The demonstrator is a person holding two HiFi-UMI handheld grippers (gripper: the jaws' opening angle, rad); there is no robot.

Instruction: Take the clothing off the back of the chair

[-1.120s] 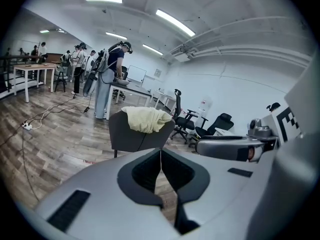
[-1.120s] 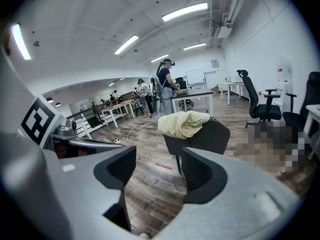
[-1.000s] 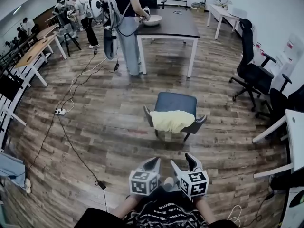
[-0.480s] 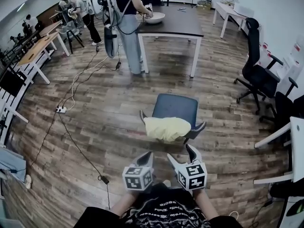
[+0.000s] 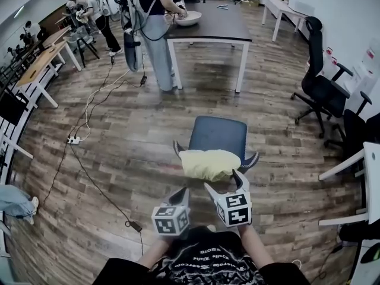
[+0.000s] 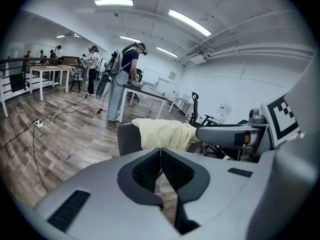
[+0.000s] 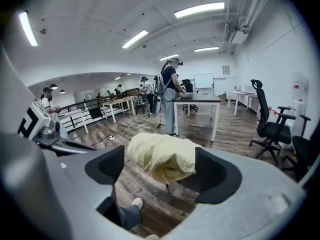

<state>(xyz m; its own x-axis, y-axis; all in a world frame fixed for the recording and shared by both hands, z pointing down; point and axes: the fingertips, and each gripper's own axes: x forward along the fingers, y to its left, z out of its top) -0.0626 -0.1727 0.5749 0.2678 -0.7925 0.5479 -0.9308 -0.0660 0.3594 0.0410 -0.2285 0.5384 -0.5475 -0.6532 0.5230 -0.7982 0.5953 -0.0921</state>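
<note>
Small dark chair [image 5: 218, 136] stands alone on the plank floor [image 5: 136, 159], seat facing away from the person. Pale yellow clothing [image 5: 211, 164] is draped over the backrest. It is bunched along the top edge, and its near side hangs toward the tools.

Right tool [image 5: 224, 183]: jaws wide and opening, tips at the near edge of the clothing. In the right gripper view the cloth sits framed between the two pads [image 7: 107, 166], and neither pad presses on it.

Left tool [image 5: 181, 192]: jaws fully together, nothing in them. It hangs just left of the right tool and short of the chair.

Room around the chair: open floor on all sides. A dark-topped bench [image 5: 219, 24] stands well beyond it, with a person [image 5: 151, 22] at its left edge. A black office chair [image 5: 317, 85] is well off to the right, and a white bench [image 5: 371, 159] lies at the right margin. A cable [image 5: 89, 177] runs across the floor at left, from a power strip [image 5: 73, 140] toward the person's feet.
</note>
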